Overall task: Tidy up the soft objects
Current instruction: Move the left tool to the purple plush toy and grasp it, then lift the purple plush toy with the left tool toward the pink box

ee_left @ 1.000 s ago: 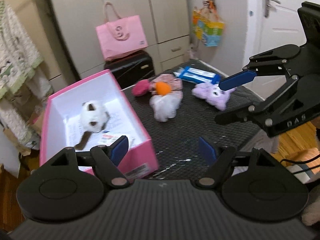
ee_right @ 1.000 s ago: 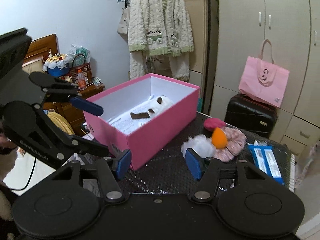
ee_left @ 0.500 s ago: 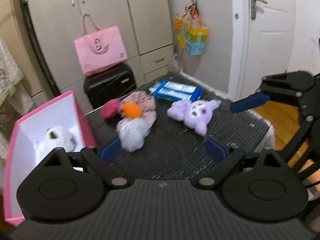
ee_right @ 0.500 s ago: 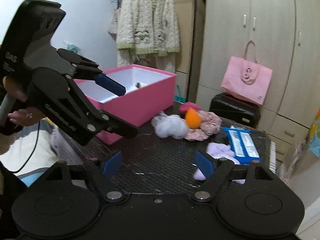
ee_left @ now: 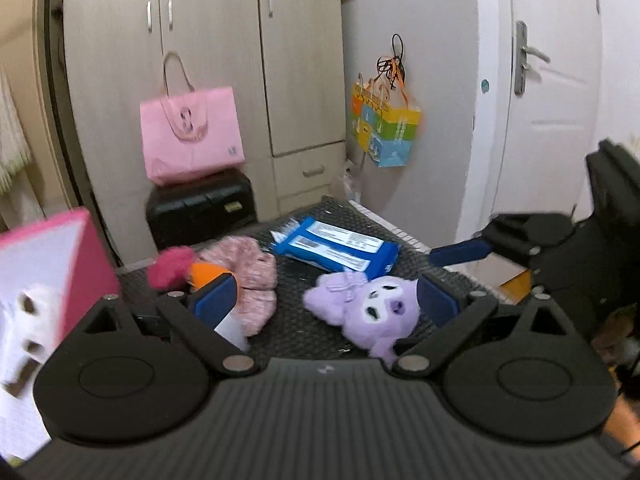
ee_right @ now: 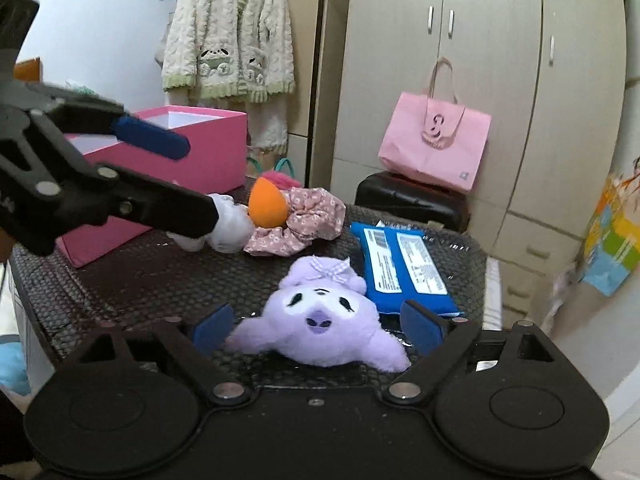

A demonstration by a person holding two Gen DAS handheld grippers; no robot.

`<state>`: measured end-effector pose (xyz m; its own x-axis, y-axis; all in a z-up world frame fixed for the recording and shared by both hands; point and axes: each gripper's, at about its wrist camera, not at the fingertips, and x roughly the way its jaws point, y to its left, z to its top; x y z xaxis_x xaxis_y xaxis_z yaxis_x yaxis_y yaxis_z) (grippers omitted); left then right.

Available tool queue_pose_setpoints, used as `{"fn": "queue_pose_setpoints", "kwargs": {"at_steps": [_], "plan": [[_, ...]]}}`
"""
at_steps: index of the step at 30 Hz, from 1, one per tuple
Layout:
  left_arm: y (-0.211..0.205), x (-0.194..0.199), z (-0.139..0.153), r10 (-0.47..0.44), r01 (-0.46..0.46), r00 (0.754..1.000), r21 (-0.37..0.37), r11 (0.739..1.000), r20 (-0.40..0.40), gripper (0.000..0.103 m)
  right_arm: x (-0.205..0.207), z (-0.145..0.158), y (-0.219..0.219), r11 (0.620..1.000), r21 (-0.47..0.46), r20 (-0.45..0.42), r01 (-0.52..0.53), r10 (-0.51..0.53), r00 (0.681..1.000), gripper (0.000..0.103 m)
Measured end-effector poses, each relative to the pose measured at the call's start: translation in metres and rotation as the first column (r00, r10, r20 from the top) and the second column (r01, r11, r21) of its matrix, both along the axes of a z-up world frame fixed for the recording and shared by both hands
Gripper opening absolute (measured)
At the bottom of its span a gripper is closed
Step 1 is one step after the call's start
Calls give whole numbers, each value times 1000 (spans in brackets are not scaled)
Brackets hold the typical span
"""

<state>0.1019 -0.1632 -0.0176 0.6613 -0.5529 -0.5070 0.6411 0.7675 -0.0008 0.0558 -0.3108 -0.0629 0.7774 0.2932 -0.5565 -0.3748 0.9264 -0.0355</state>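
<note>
Swinging away from the glossy pink box (ee_right: 168, 152) since a second ago, both grippers, left (ee_left: 326, 304) and right (ee_right: 318, 326), are opening empty over the dark woven table (ee_right: 132, 276), the right straddling a fuzzy purple plush (ee_right: 320, 328), likely next, beside a crinkly blue packet (ee_right: 404, 268).
</note>
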Motion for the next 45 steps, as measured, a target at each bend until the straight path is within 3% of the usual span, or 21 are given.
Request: {"fn": "queue_pose_setpoints", "kwargs": {"at_steps": [4, 7, 9, 14, 16, 18, 20, 22, 31, 45], "plan": [[-15, 17, -14, 2, -6, 995, -39, 999, -95, 98, 17, -11, -8, 998, 52, -47, -38, 40, 998, 95], [-31, 25, -26, 26, -27, 994, -10, 1000, -102, 98, 30, -20, -13, 992, 126, -111, -15, 29, 993, 96], [-38, 34, -36, 35, -35, 988, 4, 999, -151, 97, 34, -27, -14, 988, 156, -149, 1, 22, 989, 97], [-41, 48, -57, 38, -46, 955, -21, 999, -294, 94, 36, -36, -8, 990, 139, -186, -5, 32, 982, 97], [-40, 50, -62, 35, -49, 947, -37, 998, -318, 85, 34, -36, -8, 990, 139, -183, -3, 28, 983, 95], [-39, 52, -67, 15, -37, 935, -58, 998, -354, 77, 31, -37, -6, 991, 134, -181, 0, 24, 983, 90], [-39, 54, -72, -21, -20, 913, -96, 995, -407, 65, 30, -36, -4, 992, 128, -179, 3, 20, 984, 72], [-37, 54, -75, -35, -24, 894, -124, 992, -448, 61, 26, -35, -2, 992, 124, -186, 6, 17, 982, 66], [-30, 32, -62, -33, -14, 925, -120, 993, -378, 56, 14, -24, 8, 994, 108, -158, 4, 14, 987, 61], [4, -2, -37, -18, -17, 923, -89, 996, -385, 56, -22, -2, 44, 996, 88, -126, -32, 44, 991, 61]]}}
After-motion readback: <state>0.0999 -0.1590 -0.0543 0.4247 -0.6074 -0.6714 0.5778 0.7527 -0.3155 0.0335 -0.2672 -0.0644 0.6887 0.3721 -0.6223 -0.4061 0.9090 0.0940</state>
